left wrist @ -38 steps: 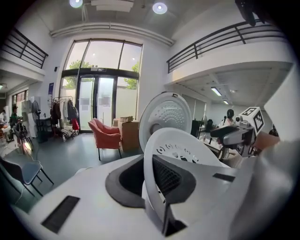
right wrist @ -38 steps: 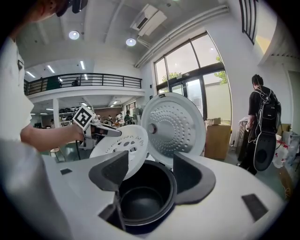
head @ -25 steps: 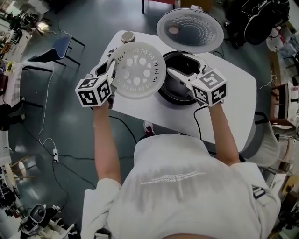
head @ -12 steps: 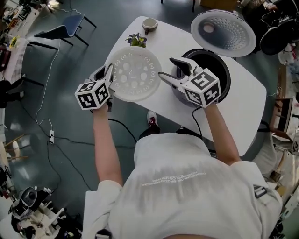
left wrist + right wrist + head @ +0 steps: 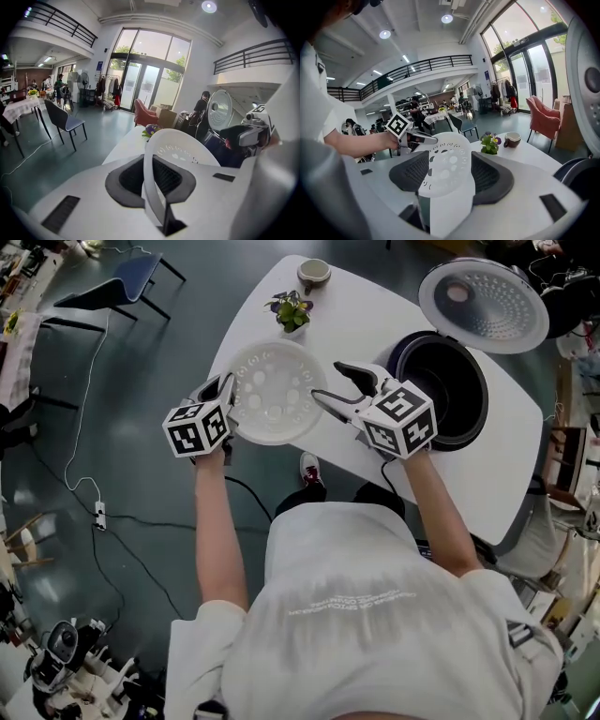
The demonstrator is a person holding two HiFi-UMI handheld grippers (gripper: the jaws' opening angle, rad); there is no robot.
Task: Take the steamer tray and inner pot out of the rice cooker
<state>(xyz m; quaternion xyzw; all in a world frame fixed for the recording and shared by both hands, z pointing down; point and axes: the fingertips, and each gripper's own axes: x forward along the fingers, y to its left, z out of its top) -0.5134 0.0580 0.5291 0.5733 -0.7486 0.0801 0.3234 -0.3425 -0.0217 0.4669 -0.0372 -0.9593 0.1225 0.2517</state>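
The white perforated steamer tray (image 5: 274, 390) hangs over the left part of the white table (image 5: 511, 474), held from both sides. My left gripper (image 5: 226, 392) is shut on its left rim, and the rim (image 5: 154, 178) stands edge-on between the pads. My right gripper (image 5: 330, 383) is shut on its right edge, and the tray (image 5: 447, 161) fills the gap between its jaws. The rice cooker (image 5: 484, 420) stands open to the right, with the dark inner pot (image 5: 439, 388) inside it and its lid (image 5: 483, 304) raised behind.
A small potted plant (image 5: 292, 310) and a cup (image 5: 314, 274) stand on the far left end of the table, just beyond the tray. A chair (image 5: 122, 282) stands on the floor to the left. Cables lie on the floor near the person's feet.
Both grippers have carried the steamer tray leftward and lower, away from the cooker's opening and over the left part of the table. The inner pot now shows uncovered.
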